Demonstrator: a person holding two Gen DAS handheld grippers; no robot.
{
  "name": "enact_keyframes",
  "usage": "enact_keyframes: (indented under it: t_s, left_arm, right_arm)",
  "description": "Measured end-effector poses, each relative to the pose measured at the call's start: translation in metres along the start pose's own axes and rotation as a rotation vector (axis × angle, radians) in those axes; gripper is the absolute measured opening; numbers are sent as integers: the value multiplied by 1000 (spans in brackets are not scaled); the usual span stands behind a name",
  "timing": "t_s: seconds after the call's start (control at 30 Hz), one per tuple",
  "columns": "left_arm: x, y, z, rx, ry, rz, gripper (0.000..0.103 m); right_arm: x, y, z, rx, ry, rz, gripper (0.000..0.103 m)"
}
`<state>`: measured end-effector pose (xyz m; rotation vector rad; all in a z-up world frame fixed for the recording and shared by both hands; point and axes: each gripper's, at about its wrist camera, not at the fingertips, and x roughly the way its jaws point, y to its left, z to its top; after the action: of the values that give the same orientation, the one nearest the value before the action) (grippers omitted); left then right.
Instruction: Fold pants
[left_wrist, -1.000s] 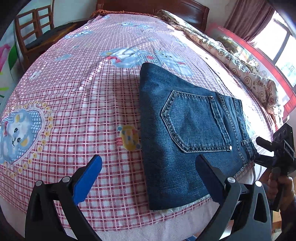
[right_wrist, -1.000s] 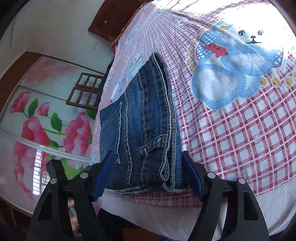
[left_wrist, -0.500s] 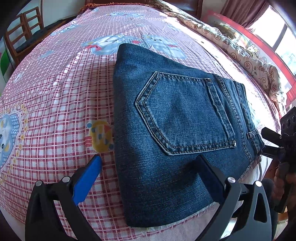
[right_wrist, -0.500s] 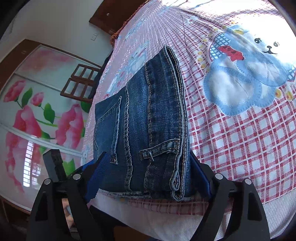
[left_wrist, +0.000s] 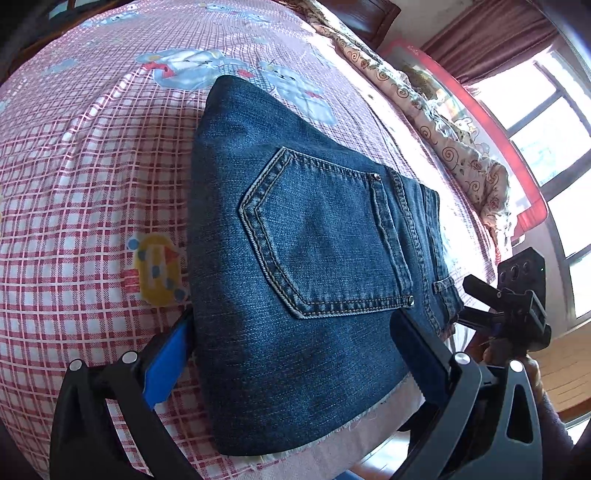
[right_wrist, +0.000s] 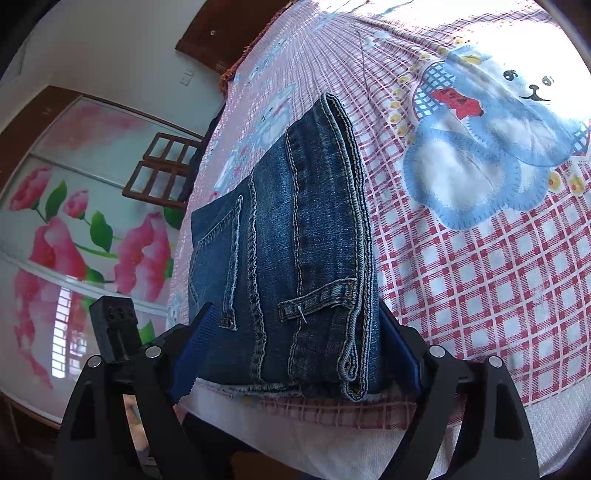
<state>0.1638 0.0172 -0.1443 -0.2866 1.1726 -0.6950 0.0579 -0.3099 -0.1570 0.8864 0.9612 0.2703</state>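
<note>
Dark blue jeans (left_wrist: 303, 258), folded into a thick stack with a back pocket on top, lie on the pink checked bed sheet (left_wrist: 74, 206) near its front edge. My left gripper (left_wrist: 291, 358) is open and straddles the stack's near end, its left pad at the denim's side edge. My right gripper (right_wrist: 295, 350) is open wide around the waistband end of the jeans (right_wrist: 295, 240), a finger on either side of the belt loop. Each gripper shows in the other's view: the right gripper (left_wrist: 509, 302) and the left gripper (right_wrist: 114, 325).
A rolled patterned quilt (left_wrist: 443, 129) runs along the bed's far side by the window. The bed's front edge (right_wrist: 332, 435) lies just under both grippers. A wooden chair (right_wrist: 162, 166) and a flower-printed wardrobe door (right_wrist: 74, 240) stand beyond the bed.
My left gripper has tipped down and closed in until its fingers flank the jeans' near end. The right gripper's jaws have widened and slid further around the waistband end.
</note>
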Motion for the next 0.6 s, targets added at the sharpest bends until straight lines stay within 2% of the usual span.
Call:
enact_keyframes:
  t_s: [0.1,0.17,0.2,0.23,0.27,0.3,0.33,0.37,0.43,0.5,0.6]
  left_arm:
    - [-6,30,6,-155,3,-190,101]
    - [-5,39,8,-178,19,-245,101]
    - [-4,37,7,-159,25,-239,100]
    - [-4,34,5,-135,30,-213,98]
    - [-3,29,5,-119,32,-164,86]
    - [-2,28,4,-118,41,-109,66]
    - [-3,29,3,-122,46,-85,54]
    - [-4,34,4,-136,55,-94,36]
    - [-3,43,5,-189,64,-129,29]
    - [-4,46,4,-223,65,-130,23]
    - [-12,42,5,-229,39,-134,16]
  right_arm:
    - [1,3,3,-18,20,-22,85]
    - [4,9,3,-62,41,-81,78]
    - [4,8,2,-63,51,-102,60]
    - [3,3,2,-32,54,-108,33]
    - [1,-2,2,4,48,-78,30]
    - [-1,-3,1,13,44,-68,27]
    - [-1,1,1,3,44,-82,26]
    - [-1,6,1,-2,44,-89,25]
    - [-4,16,3,-19,43,-98,23]
    - [-8,28,6,-43,42,-102,22]
    - [-14,49,13,-98,43,-116,21]
